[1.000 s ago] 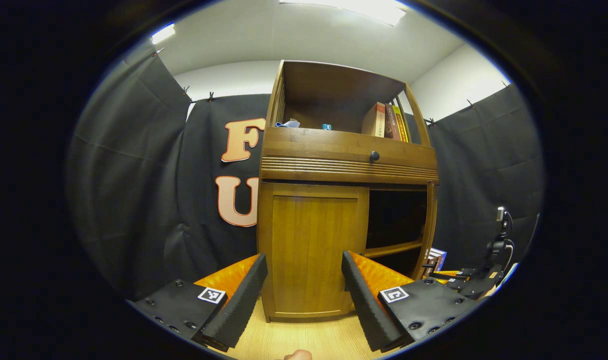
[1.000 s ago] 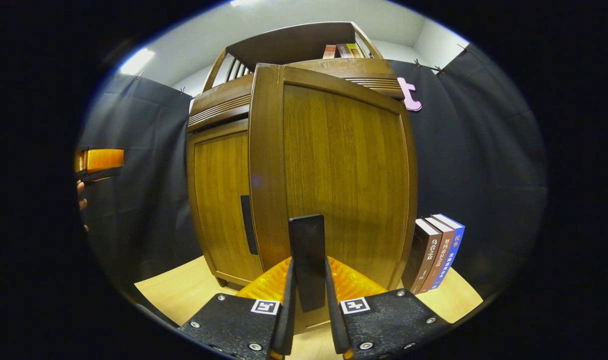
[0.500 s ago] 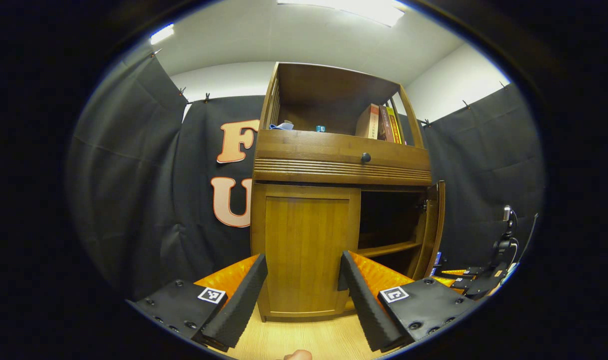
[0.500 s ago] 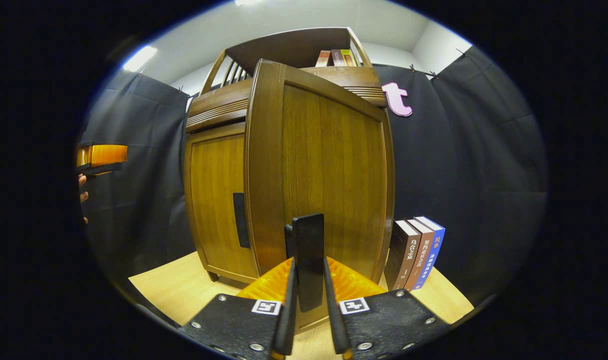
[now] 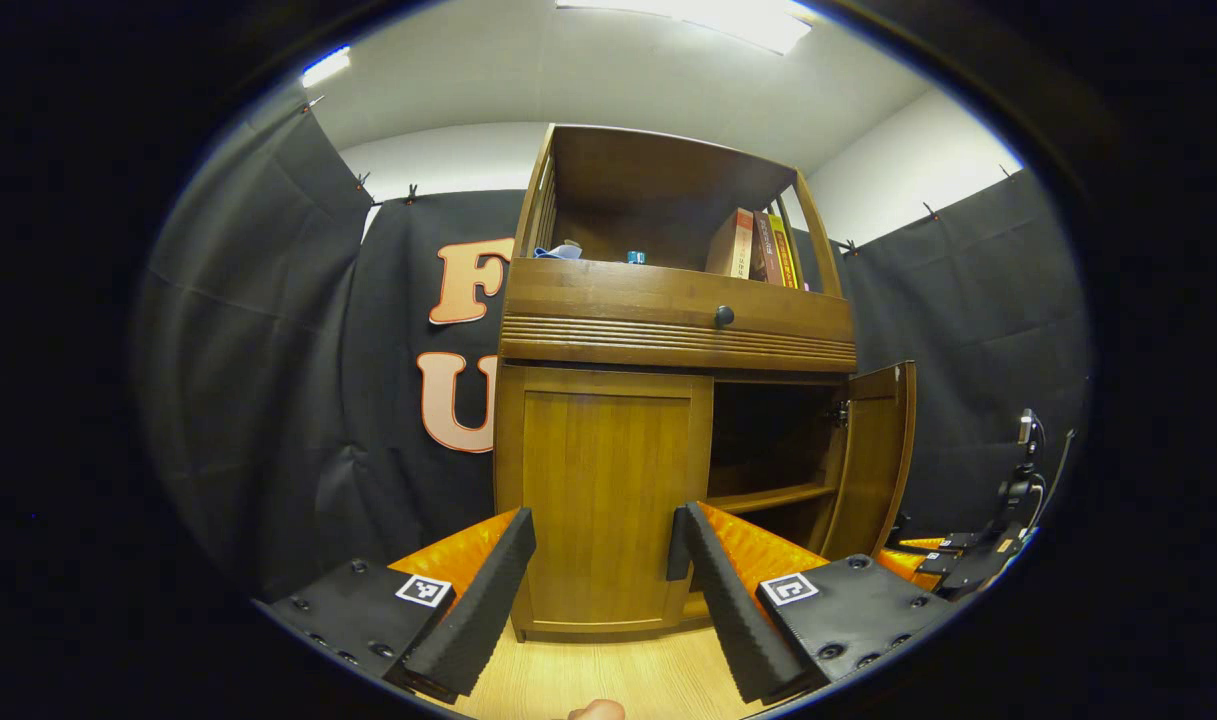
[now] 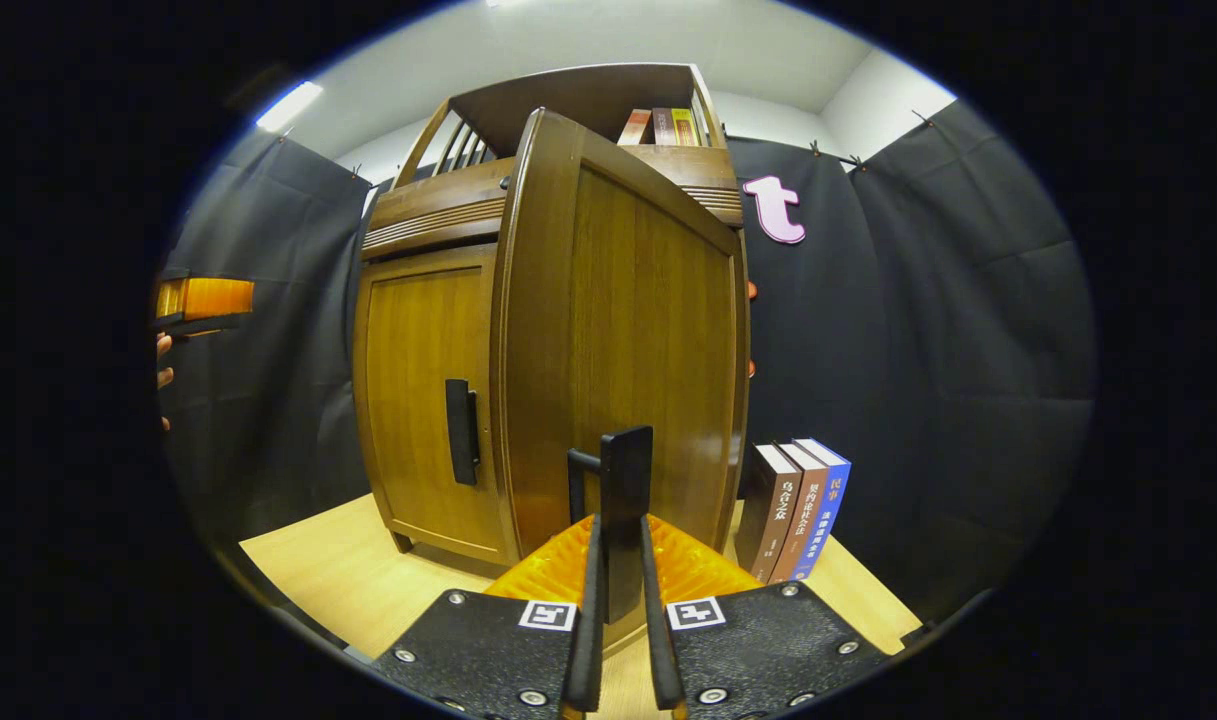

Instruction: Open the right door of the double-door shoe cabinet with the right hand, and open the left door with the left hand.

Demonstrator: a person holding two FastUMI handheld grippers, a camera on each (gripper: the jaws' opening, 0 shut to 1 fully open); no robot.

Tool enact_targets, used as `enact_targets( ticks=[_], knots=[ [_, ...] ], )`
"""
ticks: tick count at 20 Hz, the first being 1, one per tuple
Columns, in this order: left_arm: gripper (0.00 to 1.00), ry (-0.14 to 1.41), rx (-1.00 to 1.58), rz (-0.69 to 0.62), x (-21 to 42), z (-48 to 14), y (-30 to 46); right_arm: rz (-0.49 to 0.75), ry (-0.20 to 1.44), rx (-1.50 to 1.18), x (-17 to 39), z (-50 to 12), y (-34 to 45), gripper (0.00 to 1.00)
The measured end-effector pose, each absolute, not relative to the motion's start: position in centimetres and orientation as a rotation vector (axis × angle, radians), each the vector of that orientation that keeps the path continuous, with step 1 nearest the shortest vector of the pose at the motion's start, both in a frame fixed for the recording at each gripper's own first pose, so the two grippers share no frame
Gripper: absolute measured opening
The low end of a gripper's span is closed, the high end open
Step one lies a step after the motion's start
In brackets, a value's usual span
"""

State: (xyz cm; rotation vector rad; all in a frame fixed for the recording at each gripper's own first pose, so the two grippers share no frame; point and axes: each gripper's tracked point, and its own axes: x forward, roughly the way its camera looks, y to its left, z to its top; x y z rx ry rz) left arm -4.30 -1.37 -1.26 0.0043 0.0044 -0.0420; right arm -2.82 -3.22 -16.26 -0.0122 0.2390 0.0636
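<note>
The shoe cabinet (image 5: 668, 400) stands on the pale wooden floor (image 5: 608, 680) before the black cloth wall, an open shelf at its top and a drawer front (image 5: 678, 315) with a round knob (image 5: 724, 316) below that. Its right door (image 6: 628, 340) is swung well out from the frame, showing the dark interior and an inner shelf (image 5: 768, 497) in the left gripper view; its left door (image 5: 603, 490) lies flat and closed, its dark vertical handle (image 6: 460, 432) untouched. My right gripper (image 6: 618, 560) has its fingers pressed together on the right door's handle (image 6: 623, 500), which stands upright between them. My left gripper (image 5: 600, 570) hangs in front of the left door, near it but apart, its fingers spread wide with nothing between them. Three books (image 6: 798, 510) stand upright on the floor just beside the open door. More books (image 5: 758, 245) stand on the top shelf.
</note>
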Motion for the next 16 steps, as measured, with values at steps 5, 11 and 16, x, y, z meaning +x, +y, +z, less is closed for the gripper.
enact_targets(
  ticks=[5, 11, 16],
  knots=[
    [0.97, 0.005, 0.012, -0.046, -4.4, -1.1, -1.9, 0.029, 0.237, -0.008, -3.6, -16.0, -4.7, 0.16],
    [0.96, -0.003, 0.015, -0.05, -4.4, -0.8, -2.3, 0.007, 0.242, -0.031, -4.3, -15.8, -6.1, 0.12],
    [0.95, 0.014, 0.018, -0.047, -3.9, -1.4, -2.7, 0.017, 0.241, -0.035, -4.8, -15.8, -7.4, 0.12]
  ],
)
